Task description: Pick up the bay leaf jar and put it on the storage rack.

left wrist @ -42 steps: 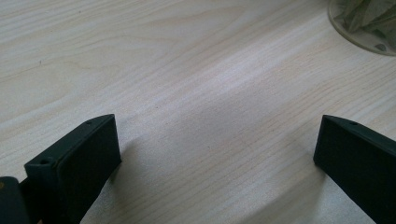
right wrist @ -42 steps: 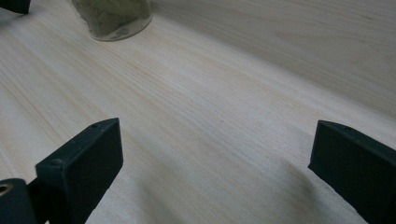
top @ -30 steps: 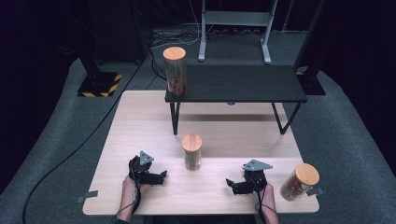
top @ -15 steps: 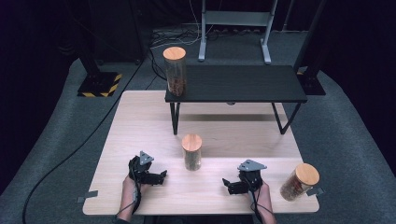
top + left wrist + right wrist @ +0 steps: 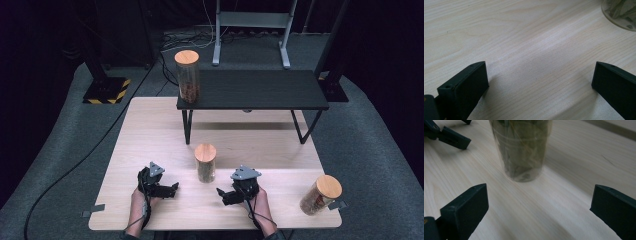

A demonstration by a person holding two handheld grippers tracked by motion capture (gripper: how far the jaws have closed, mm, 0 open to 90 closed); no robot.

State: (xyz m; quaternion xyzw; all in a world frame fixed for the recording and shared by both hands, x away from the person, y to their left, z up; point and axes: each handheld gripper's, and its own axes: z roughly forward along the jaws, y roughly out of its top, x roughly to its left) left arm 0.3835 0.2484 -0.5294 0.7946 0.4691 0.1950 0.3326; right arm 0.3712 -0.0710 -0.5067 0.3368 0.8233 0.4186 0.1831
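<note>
On the pale wooden table [image 5: 150,125], the clear glass jar with a round wooden lid [image 5: 205,162] stands mid-front. The right gripper [image 5: 223,194] has slid leftward toward it (likely lining up a grasp), jaws wide, empty; the left gripper [image 5: 172,189] likewise gapes, empty.

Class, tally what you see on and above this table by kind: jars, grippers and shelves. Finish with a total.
Jars with wooden lids: 3, the middle jar, the shelf jar, the right jar
Grippers: 2, left gripper, right gripper
Black shelf: 1
Total: 6
</note>
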